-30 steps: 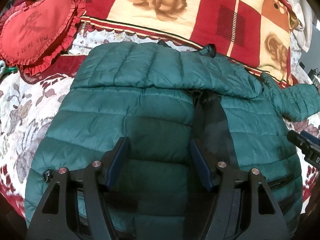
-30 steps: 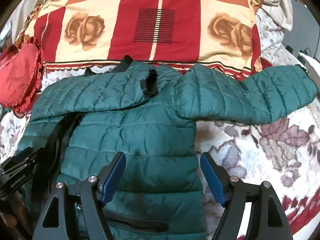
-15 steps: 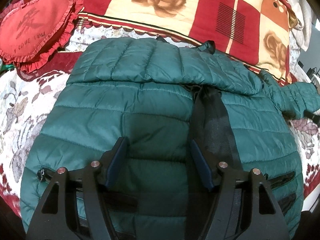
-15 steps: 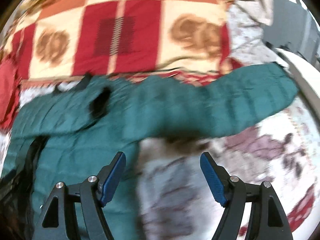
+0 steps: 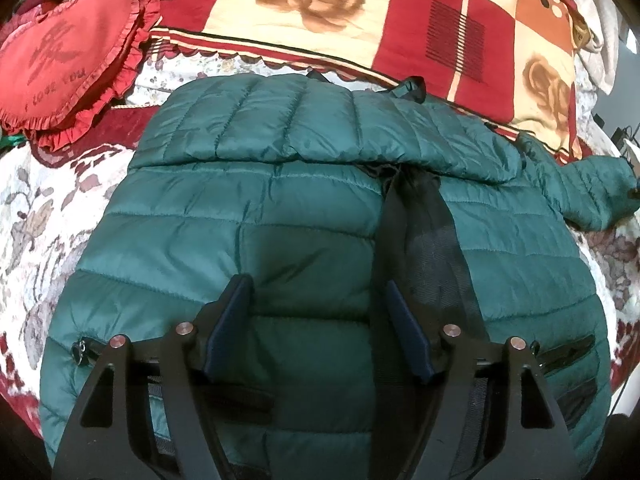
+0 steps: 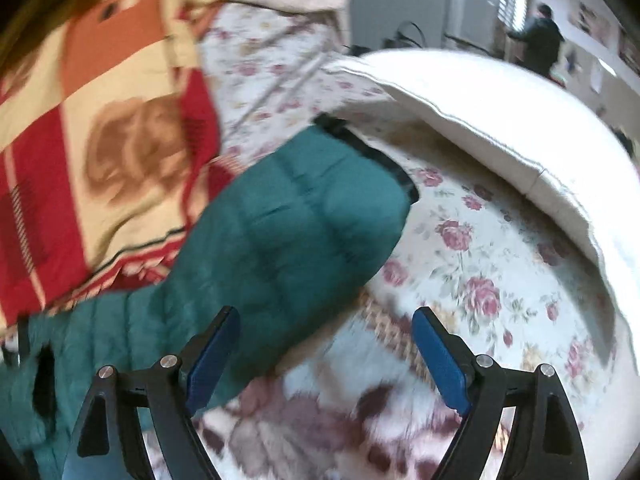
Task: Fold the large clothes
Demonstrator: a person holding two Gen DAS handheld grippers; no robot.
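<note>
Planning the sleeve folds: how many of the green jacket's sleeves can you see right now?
2. One sleeve lies folded across the chest of the jacket. The other sleeve stretches out flat on the floral bedsheet, just ahead of the open right gripper.

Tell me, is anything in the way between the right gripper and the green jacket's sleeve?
Nothing visible blocks it. The right gripper is open above the flowered bedspread, and the jacket sleeve lies flat just ahead, to its left, uncovered.
</note>
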